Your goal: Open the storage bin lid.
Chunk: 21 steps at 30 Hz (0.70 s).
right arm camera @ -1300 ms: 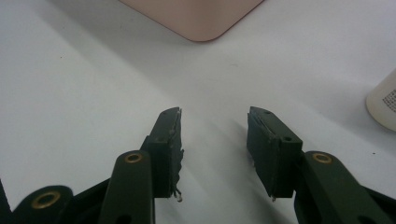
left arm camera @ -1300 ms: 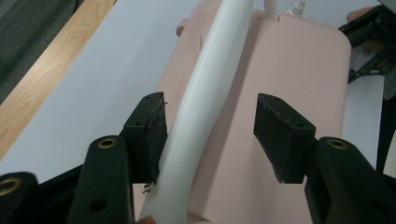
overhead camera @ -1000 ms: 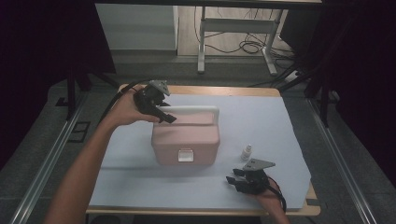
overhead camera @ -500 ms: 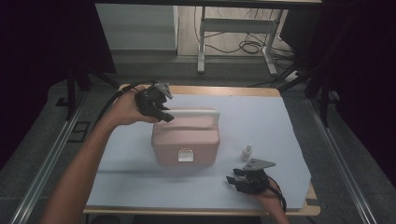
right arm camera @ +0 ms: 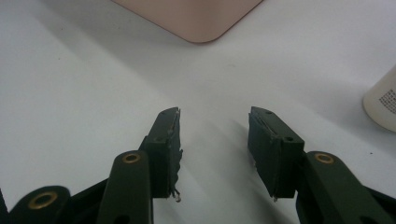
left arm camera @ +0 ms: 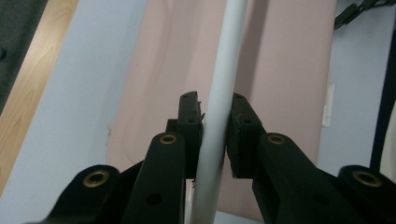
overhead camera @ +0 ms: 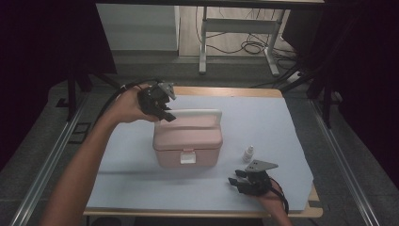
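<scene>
A pink box (overhead camera: 188,141) with a white carry handle (overhead camera: 197,113) stands mid-table on the pale blue mat (overhead camera: 268,117). My left gripper (overhead camera: 165,113) is at the handle's left end. Its jaws have just been closing, and in the left gripper view (left arm camera: 215,116) both pads press on the white handle (left arm camera: 226,65) above the pink lid (left arm camera: 289,70). My right gripper (overhead camera: 235,181) rests near the front right of the mat, jaws apart (right arm camera: 214,130) with nothing between them. The box's corner (right arm camera: 196,18) lies ahead of it.
A small white bottle (overhead camera: 248,153) stands right of the box, close to the right gripper, and shows at the right edge as a white bottle (right arm camera: 383,100). The wooden table edge (overhead camera: 226,90) borders the mat. Metal desk legs and cables sit beyond.
The left gripper's jaws have closed onto the box's handle, with the hand shifting slightly. The right gripper has not moved.
</scene>
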Each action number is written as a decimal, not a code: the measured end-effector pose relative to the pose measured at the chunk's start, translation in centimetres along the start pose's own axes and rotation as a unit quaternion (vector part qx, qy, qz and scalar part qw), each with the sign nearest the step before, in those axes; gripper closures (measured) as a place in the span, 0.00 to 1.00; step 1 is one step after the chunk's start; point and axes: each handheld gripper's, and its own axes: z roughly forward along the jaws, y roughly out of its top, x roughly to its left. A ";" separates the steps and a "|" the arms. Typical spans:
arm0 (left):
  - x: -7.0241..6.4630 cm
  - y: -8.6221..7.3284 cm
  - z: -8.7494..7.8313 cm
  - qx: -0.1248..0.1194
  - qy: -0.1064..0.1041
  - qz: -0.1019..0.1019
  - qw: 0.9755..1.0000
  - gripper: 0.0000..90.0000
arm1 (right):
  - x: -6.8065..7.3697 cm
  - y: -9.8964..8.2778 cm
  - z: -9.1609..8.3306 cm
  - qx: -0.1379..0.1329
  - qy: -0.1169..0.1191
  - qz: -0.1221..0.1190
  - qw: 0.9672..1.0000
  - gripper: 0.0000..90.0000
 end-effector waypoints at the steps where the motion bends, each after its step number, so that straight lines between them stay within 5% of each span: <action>1: 0.3 -0.1 -0.3 -0.008 -0.004 -0.004 1.000 0.87 | 0.0 0.0 0.0 -0.001 0.001 0.001 1.000 0.60; 7: 1.4 -0.1 -0.7 -0.023 -0.011 -0.008 1.000 0.85 | 0.1 0.1 -0.1 -0.005 -0.001 0.001 1.000 0.61; 21: 2.6 0.0 -1.1 -0.036 -0.017 -0.007 0.999 0.84 | 1.2 1.6 -1.8 -0.042 0.010 -0.012 0.999 0.91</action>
